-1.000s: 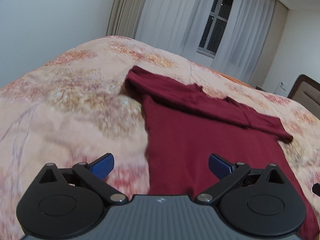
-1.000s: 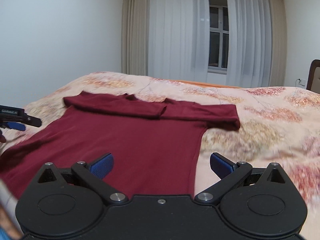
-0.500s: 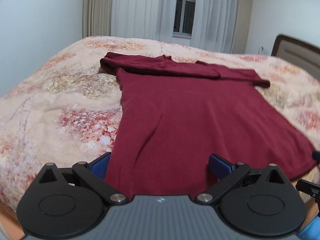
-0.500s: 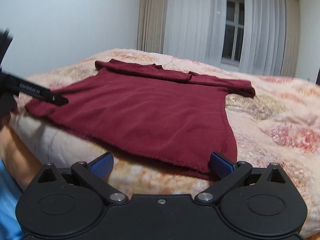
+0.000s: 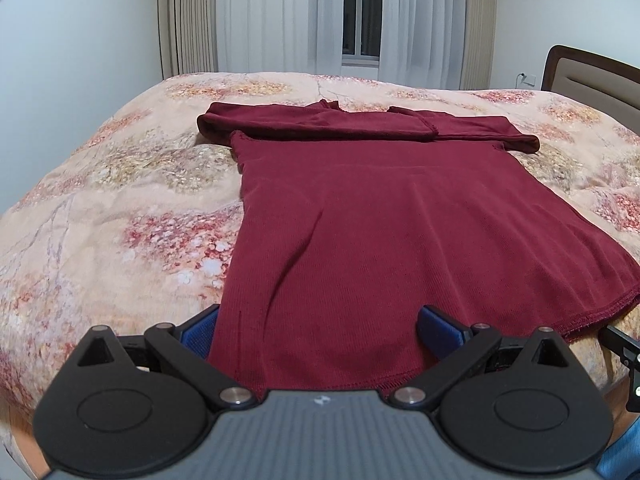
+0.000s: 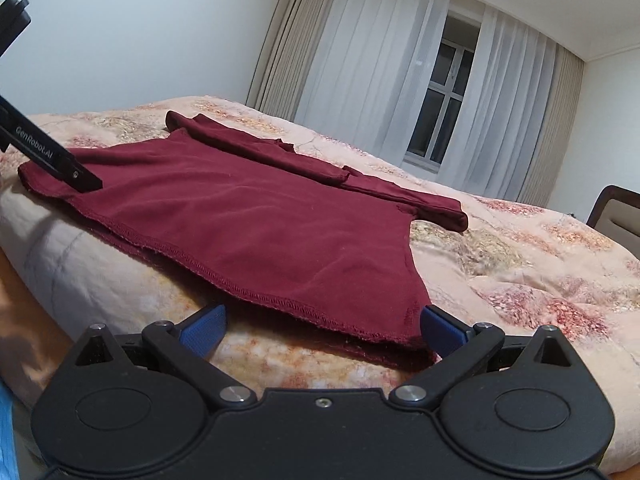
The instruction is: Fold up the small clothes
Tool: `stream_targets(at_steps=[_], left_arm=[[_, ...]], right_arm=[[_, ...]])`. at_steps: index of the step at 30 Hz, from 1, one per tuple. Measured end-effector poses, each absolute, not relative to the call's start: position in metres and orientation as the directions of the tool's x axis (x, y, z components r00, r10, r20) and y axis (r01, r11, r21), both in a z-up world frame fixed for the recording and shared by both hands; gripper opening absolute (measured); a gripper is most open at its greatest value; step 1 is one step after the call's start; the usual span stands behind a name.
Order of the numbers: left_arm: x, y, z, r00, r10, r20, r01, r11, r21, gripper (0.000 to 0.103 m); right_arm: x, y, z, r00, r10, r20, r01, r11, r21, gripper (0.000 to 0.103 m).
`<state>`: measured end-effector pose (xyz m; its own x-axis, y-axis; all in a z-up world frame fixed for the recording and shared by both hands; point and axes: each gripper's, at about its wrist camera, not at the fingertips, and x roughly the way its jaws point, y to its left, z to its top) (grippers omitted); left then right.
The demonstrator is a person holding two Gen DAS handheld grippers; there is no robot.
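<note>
Looking along the left gripper [image 5: 318, 330], its blue fingers [image 5: 438, 330] stand wide apart over the near hem of the maroon shirt [image 5: 384, 232], which lies flat on the floral bedspread [image 5: 100, 200] with both sleeves folded across the top. From the right wrist, the right gripper [image 6: 322, 330] is likewise spread at the shirt's near right hem corner by the bed's edge, one pad [image 6: 440, 330] just beside the cloth.

left wrist: low at hem, facing window | right wrist: low at bed edge, angled | shared: maroon shirt [image 5: 384, 216] [image 6: 248, 216]
</note>
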<state>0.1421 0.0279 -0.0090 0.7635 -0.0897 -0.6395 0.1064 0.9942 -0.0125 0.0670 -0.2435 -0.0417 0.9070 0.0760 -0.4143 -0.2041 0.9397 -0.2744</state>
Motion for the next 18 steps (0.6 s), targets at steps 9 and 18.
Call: stream_targets(at_steps=[9,18], left_arm=[[0.1433,0.0285,-0.0100,0.762,-0.087,-0.642,0.107,0.994,-0.008,0.103],[0.1426,0.0275,-0.0058,0.759,-0.092,-0.644,0.117,0.993,-0.004,0.103]], right_arm=[[0.0686,-0.2439,-0.0451,0.913,0.076,-0.400,-0.202,0.937,-0.283,0.102],[0.0694,-0.2385,-0.0469,0.928,0.101,-0.360,-0.226,0.919,-0.323,0.094]])
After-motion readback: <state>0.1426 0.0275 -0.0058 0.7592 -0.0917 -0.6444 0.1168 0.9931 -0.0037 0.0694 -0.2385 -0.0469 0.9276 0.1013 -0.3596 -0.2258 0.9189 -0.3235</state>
